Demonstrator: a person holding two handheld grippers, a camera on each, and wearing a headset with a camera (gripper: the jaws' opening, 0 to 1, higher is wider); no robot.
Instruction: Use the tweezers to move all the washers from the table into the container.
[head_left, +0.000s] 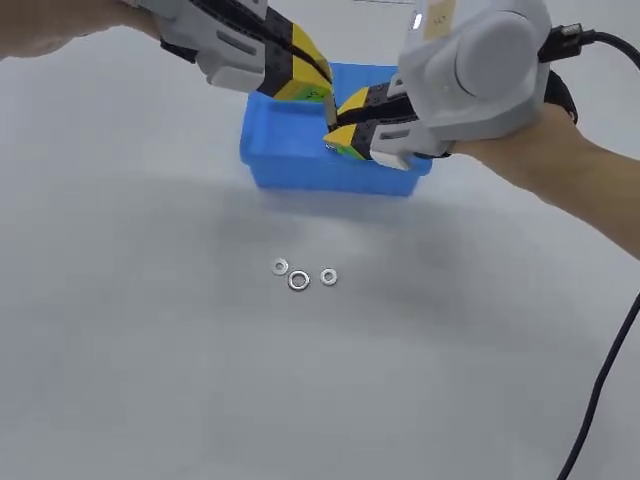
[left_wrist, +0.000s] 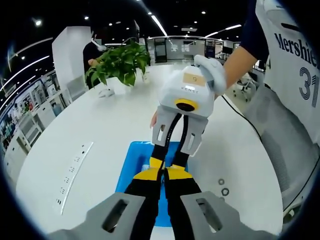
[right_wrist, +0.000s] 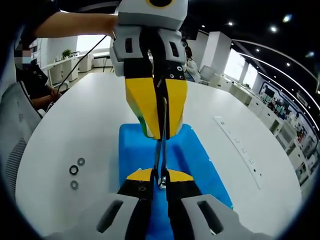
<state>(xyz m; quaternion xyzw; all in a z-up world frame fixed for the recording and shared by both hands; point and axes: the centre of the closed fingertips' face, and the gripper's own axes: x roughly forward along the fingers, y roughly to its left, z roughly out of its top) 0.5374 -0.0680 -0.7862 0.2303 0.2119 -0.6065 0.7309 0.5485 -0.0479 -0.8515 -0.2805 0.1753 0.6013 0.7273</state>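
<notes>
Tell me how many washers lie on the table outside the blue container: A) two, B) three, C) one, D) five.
B: three washers lie in a small cluster on the table, in front of the container.

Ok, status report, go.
Left hand-held gripper and right hand-held gripper shut on tweezers, above blue container. Three washers on table, outside it. Nothing lies between.
</notes>
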